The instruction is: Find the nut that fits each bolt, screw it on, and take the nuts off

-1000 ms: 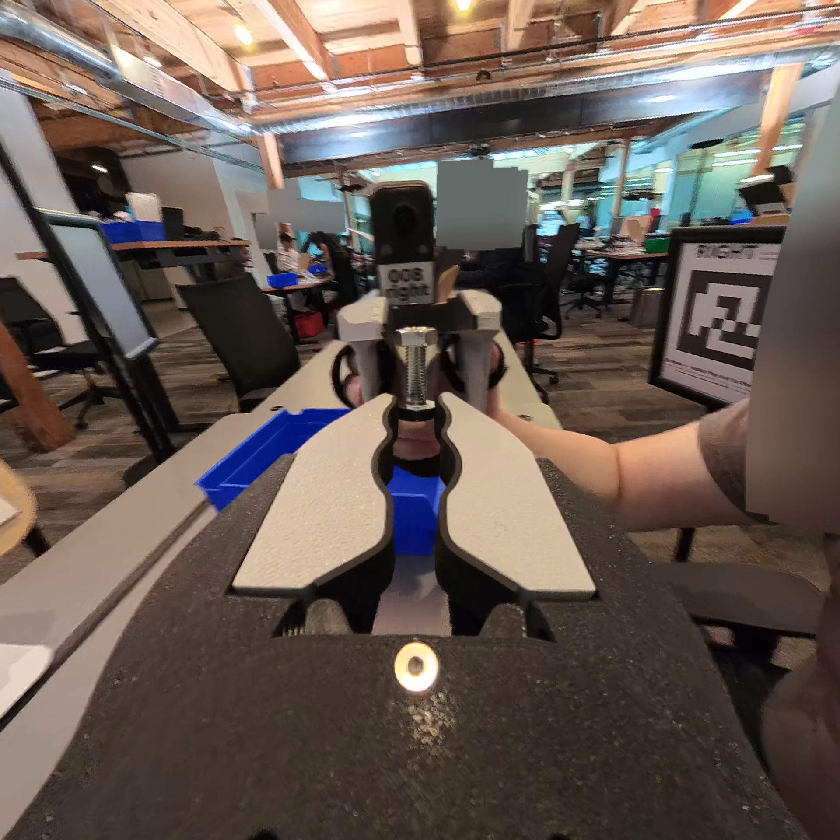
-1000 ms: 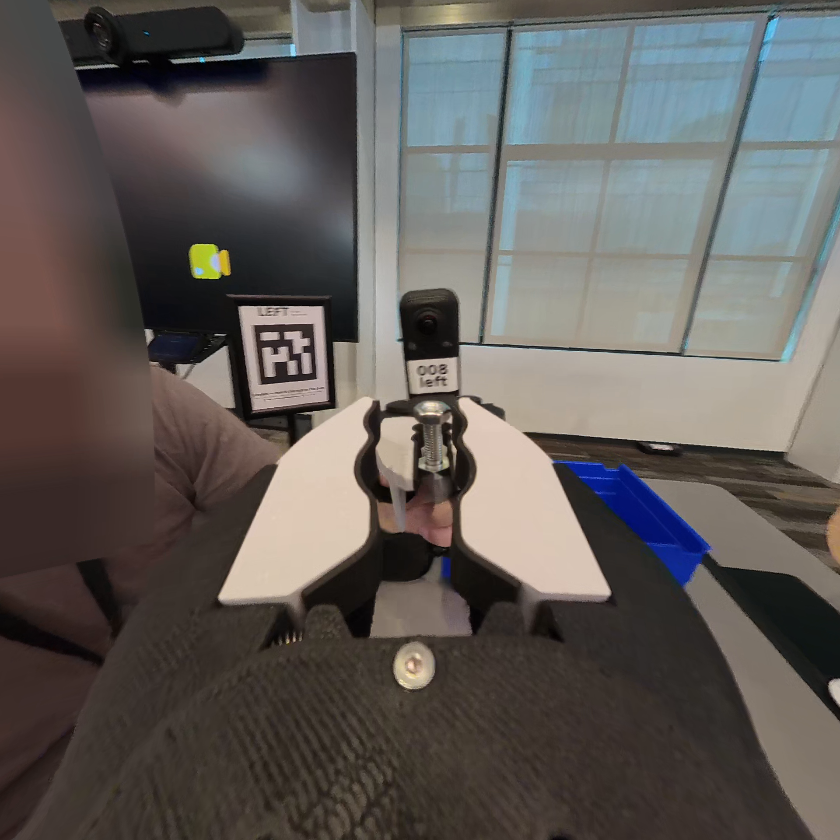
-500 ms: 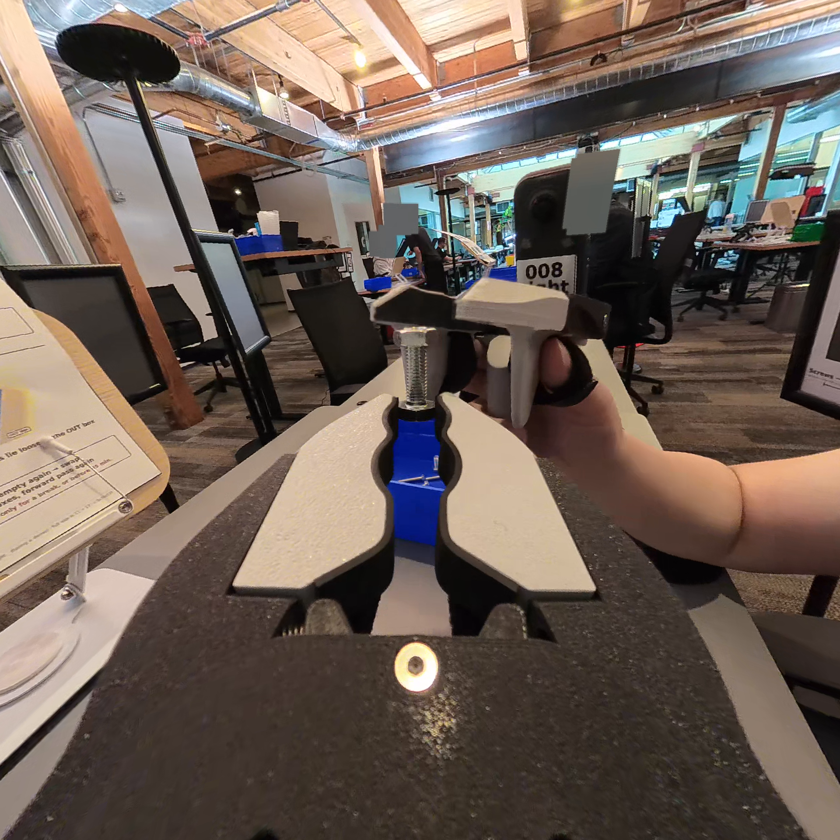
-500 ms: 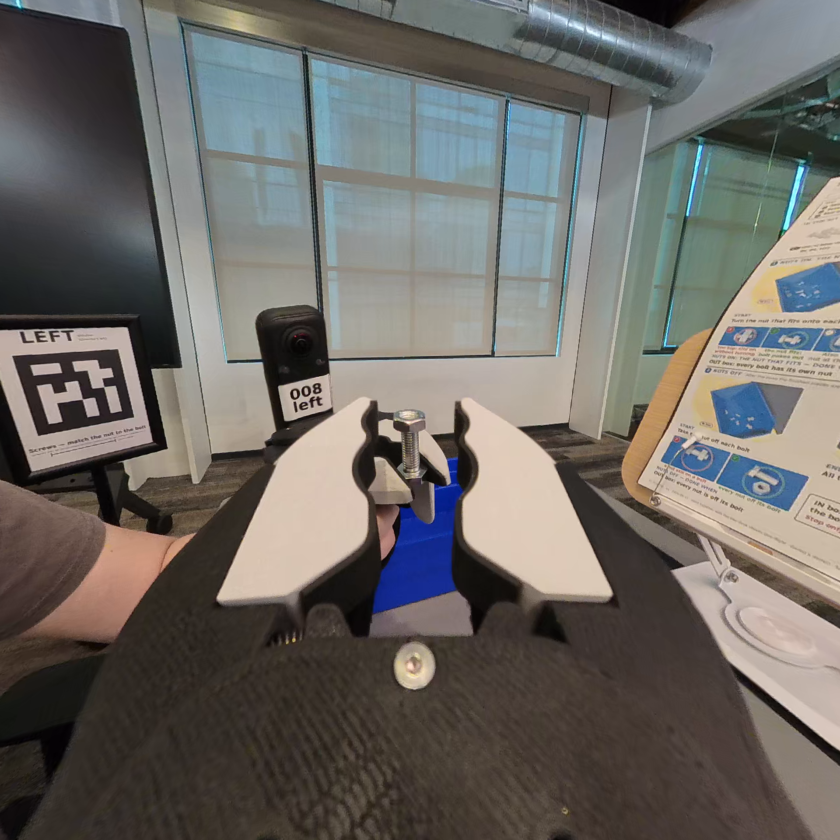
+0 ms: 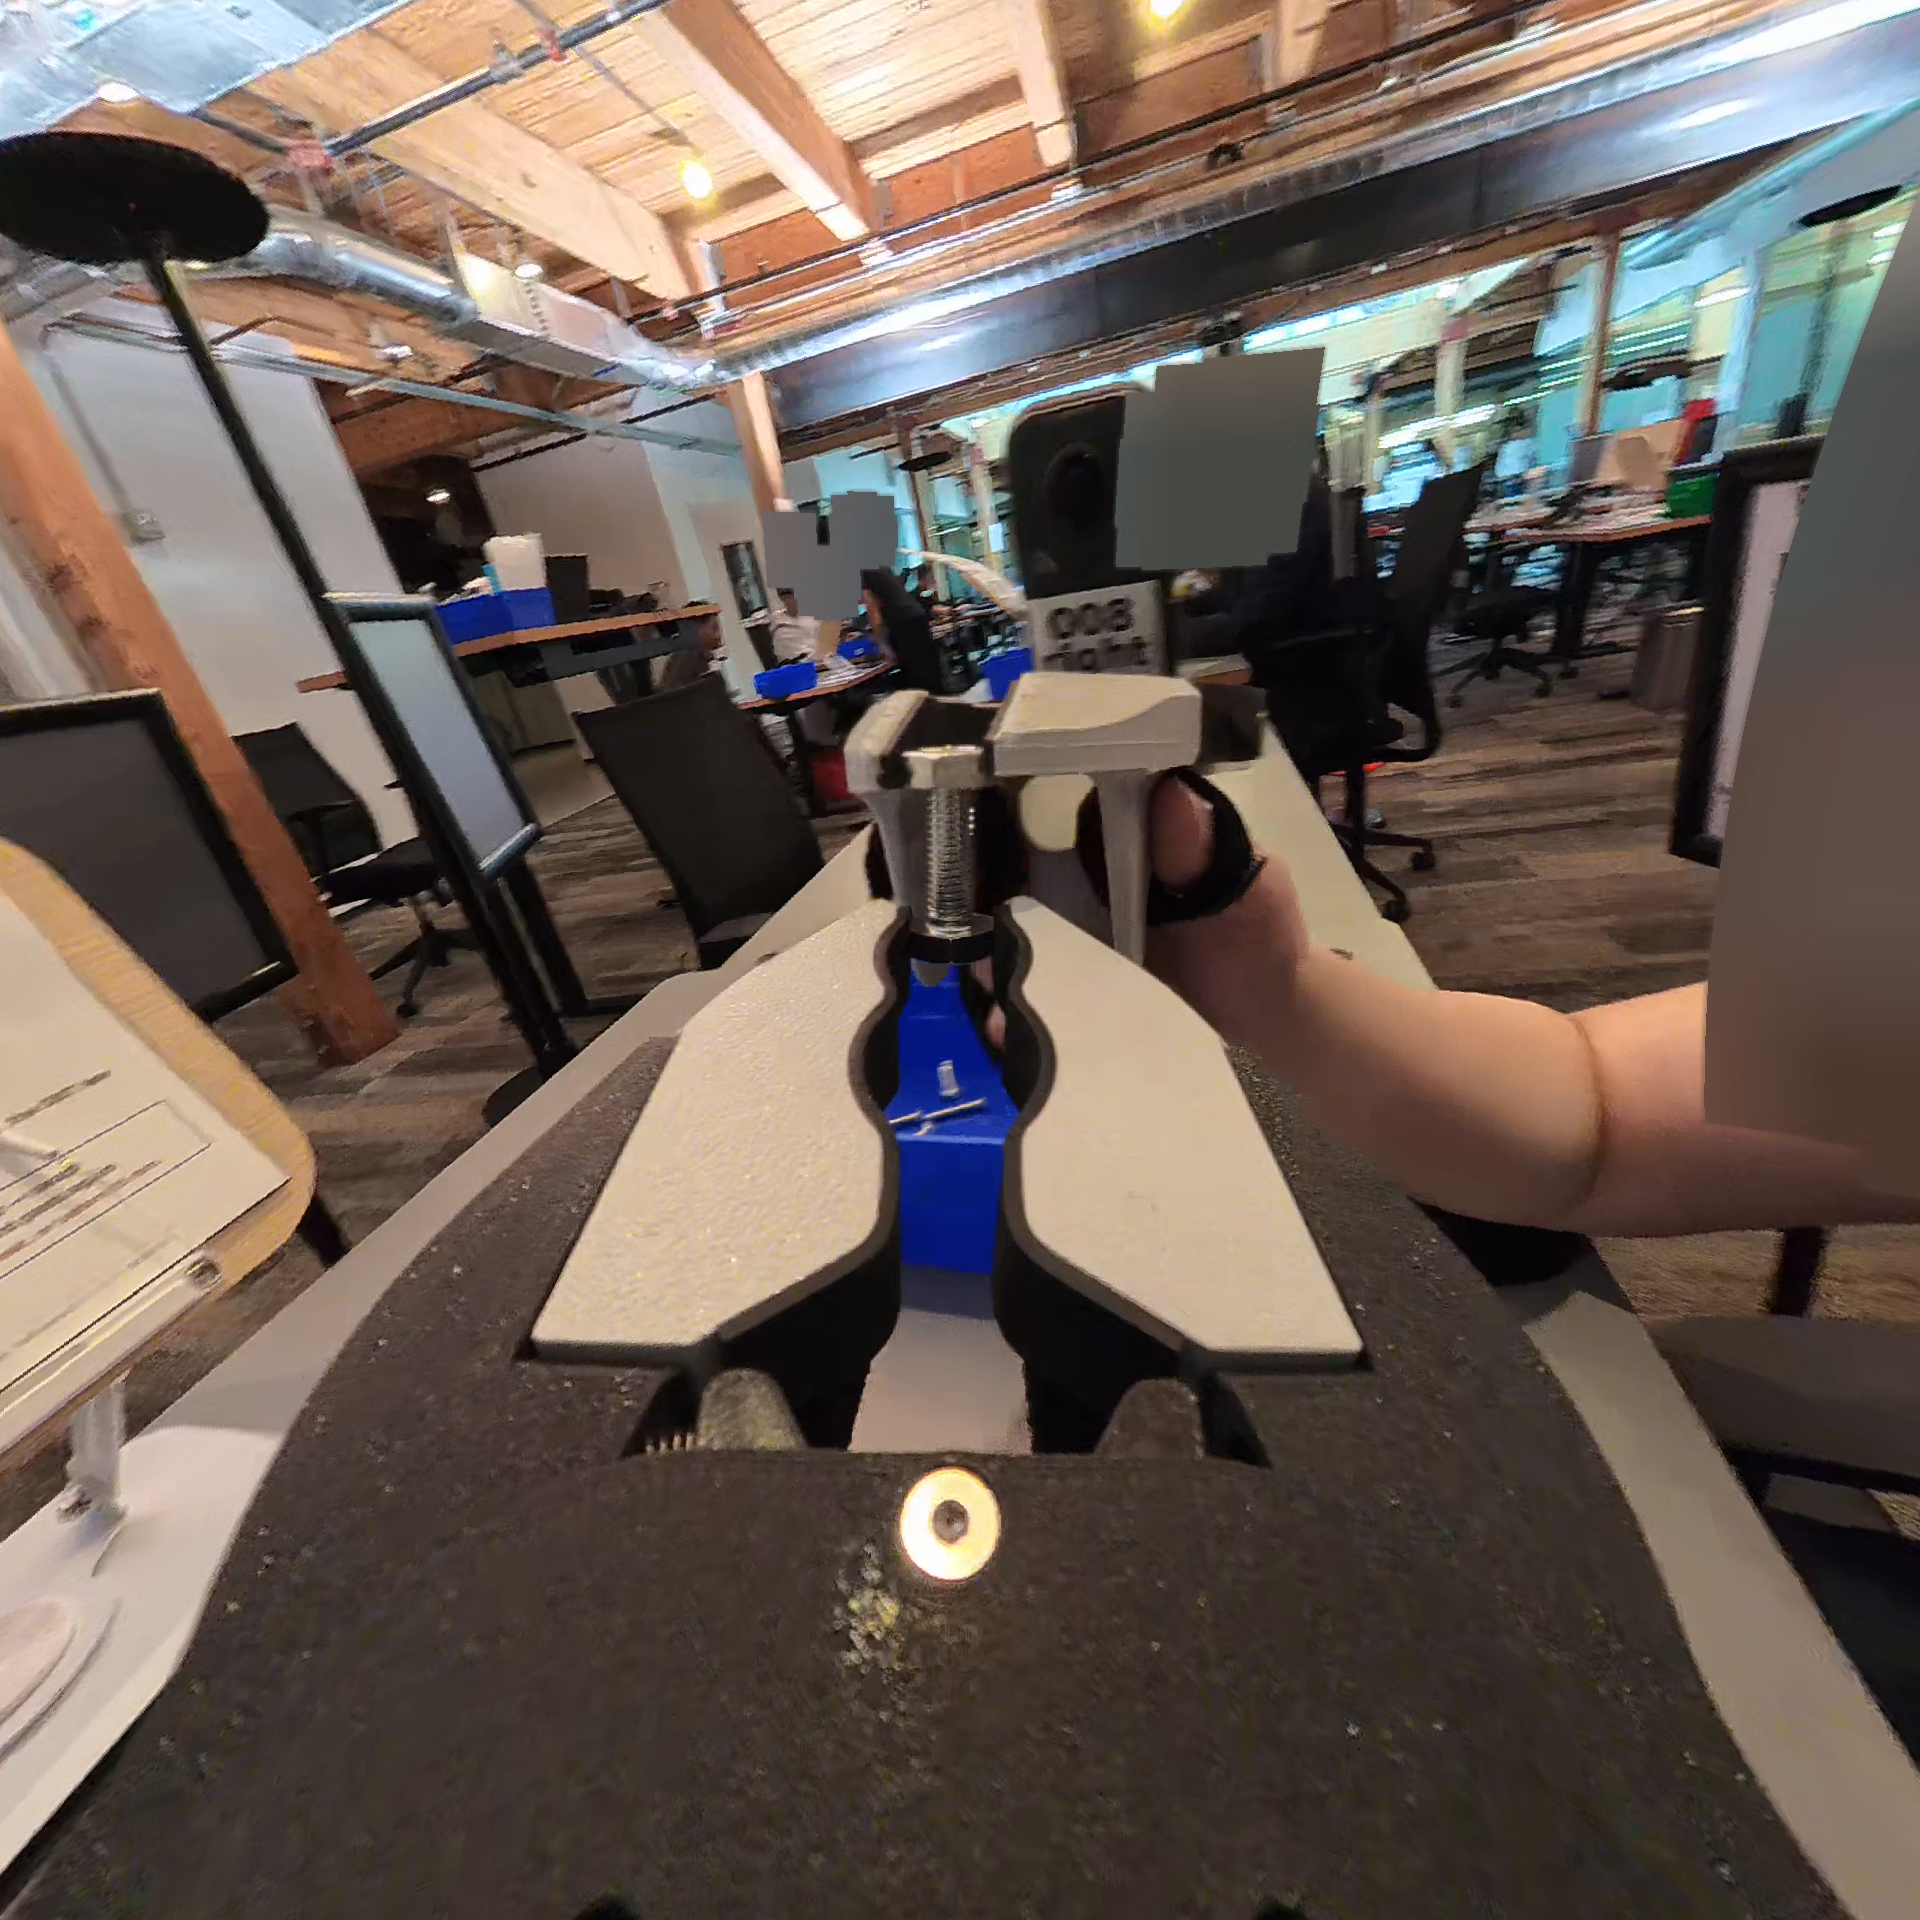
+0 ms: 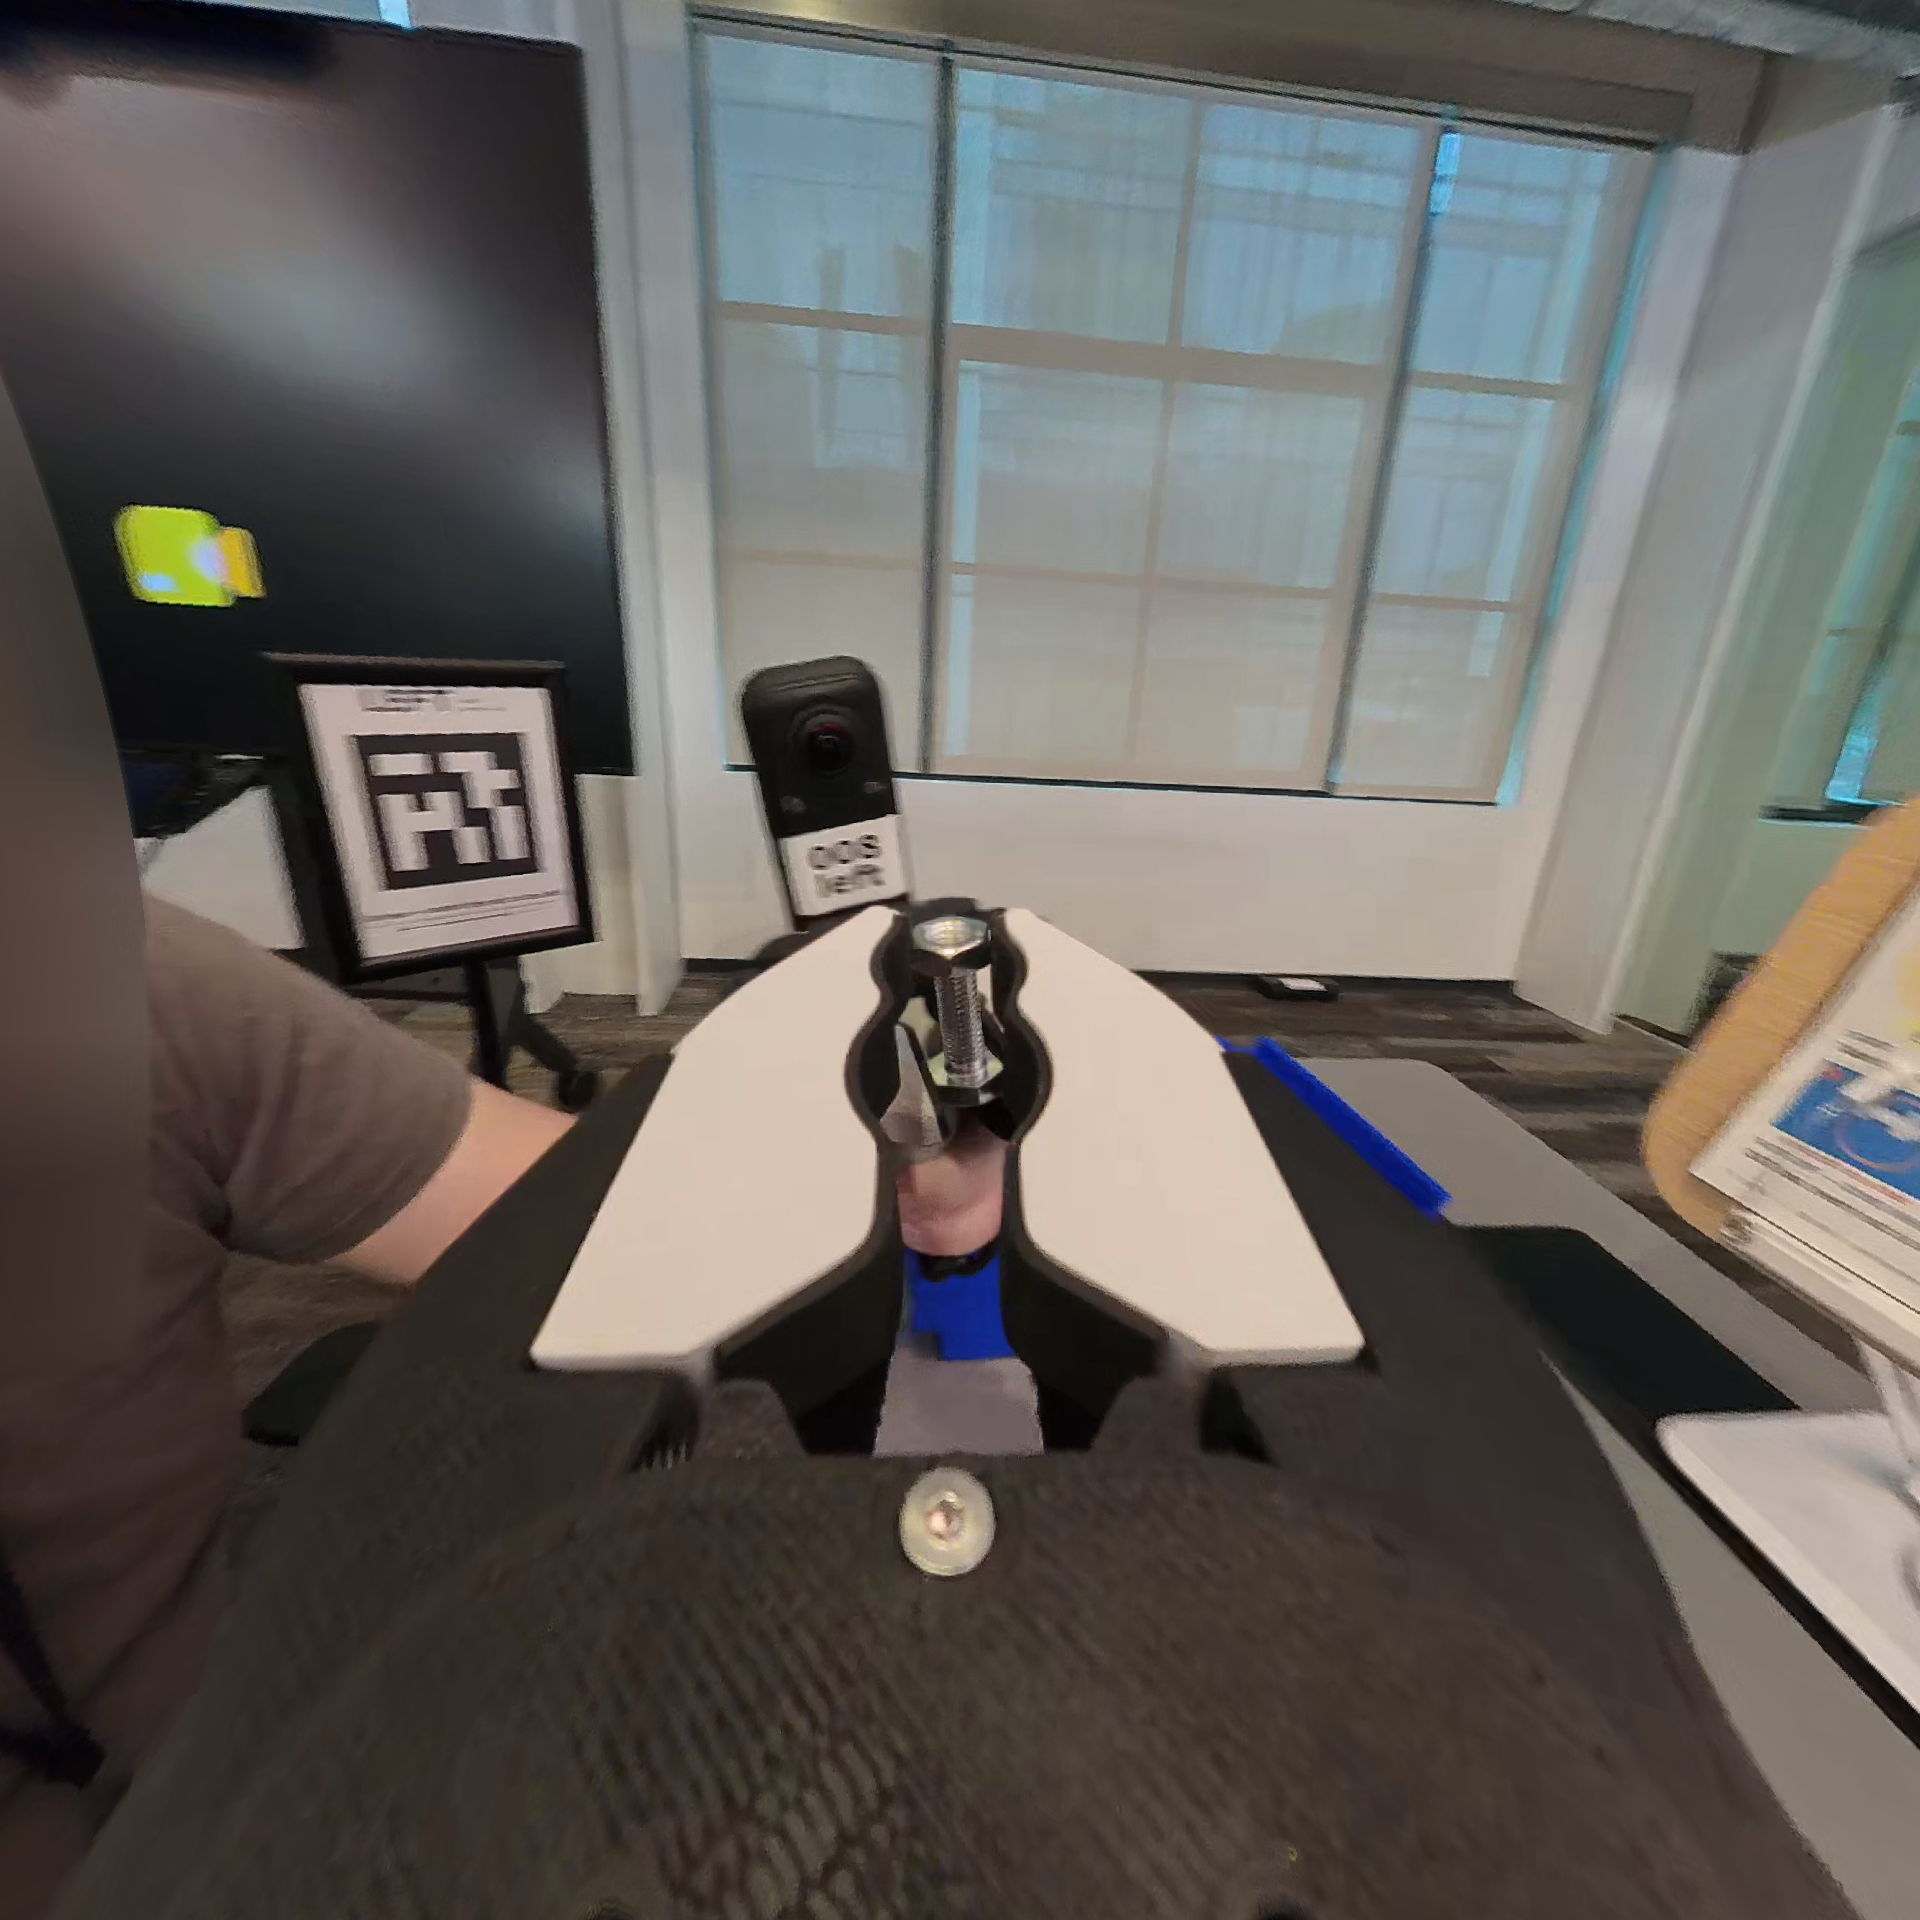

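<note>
You are in the middle of turning a nut on its bolt [image 5: 948, 852], held in the air between both grippers above the blue bin [image 5: 951, 1153] on the worktop [image 5: 1652, 1475]. The right gripper [image 6: 951, 940] has its fingers closed on the bolt's hex head; the left gripper [image 5: 948, 935] has its fingers closed on the nut [image 6: 964, 1070] at the thread's low end. Next, I judge, you twist one against the other, keeping them in line. Both cameras carry white labels, and a framed marker sign [image 6: 457, 810] stands far left; I leave their writing unread.
</note>
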Demonstrator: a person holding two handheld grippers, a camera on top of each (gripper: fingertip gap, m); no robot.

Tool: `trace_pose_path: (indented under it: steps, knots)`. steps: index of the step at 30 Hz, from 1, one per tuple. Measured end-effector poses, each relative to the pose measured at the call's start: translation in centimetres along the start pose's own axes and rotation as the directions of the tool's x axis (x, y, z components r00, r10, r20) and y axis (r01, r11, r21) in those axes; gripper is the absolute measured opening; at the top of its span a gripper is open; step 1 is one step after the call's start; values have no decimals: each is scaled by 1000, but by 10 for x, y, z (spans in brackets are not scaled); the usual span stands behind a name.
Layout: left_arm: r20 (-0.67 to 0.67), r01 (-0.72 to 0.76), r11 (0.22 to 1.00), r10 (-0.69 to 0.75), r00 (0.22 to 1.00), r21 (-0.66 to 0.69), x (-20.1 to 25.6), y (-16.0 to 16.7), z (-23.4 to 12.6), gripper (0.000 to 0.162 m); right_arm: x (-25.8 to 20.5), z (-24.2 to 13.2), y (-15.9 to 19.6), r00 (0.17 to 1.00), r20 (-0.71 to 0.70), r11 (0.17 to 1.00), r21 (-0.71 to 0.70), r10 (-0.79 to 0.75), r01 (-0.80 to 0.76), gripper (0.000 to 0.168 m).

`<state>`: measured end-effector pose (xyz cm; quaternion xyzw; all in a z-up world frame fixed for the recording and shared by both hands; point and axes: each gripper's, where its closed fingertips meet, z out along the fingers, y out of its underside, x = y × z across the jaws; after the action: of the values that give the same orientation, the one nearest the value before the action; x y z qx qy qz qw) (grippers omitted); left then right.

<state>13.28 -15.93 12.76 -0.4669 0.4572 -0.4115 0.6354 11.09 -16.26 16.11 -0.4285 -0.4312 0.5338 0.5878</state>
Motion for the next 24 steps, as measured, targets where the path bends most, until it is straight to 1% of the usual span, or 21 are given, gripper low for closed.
trace_pose_path:
  steps: [2,4,7,10,13,16,18,21,23,24]
  knots:
    - [-105,32,999,-30,994,14,14,-4,0,14,-14,-2,-3,992,126,1000,10,23,-25,15]
    - [-230,86,996,-83,970,5,31,-6,-1,15,-28,-7,-4,960,272,998,12,60,-66,15]
    - [-394,162,986,-160,905,-28,55,-5,-1,15,-49,-16,-2,871,474,990,0,126,-142,15]
    - [-474,191,980,-196,858,-59,68,0,-1,15,-60,-24,2,783,597,979,-22,176,-203,15]
    - [-556,251,963,-260,789,-95,79,3,-3,15,-68,-28,6,723,665,974,-33,190,-226,16]
    - [-616,292,948,-304,727,-124,87,3,-6,15,-75,-31,8,684,706,974,-36,184,-226,15]
    - [-648,317,936,-335,683,-150,92,4,-7,15,-79,-34,10,667,726,977,-32,166,-209,16]
    - [-681,347,925,-356,640,-157,98,3,-9,15,-85,-36,10,647,749,980,-17,144,-199,15]
    - [-716,380,902,-404,569,-206,104,3,-12,15,-89,-36,12,636,759,982,-20,137,-188,16]
    - [-727,391,897,-408,553,-206,105,2,-13,15,-90,-35,12,632,762,981,-22,140,-191,16]
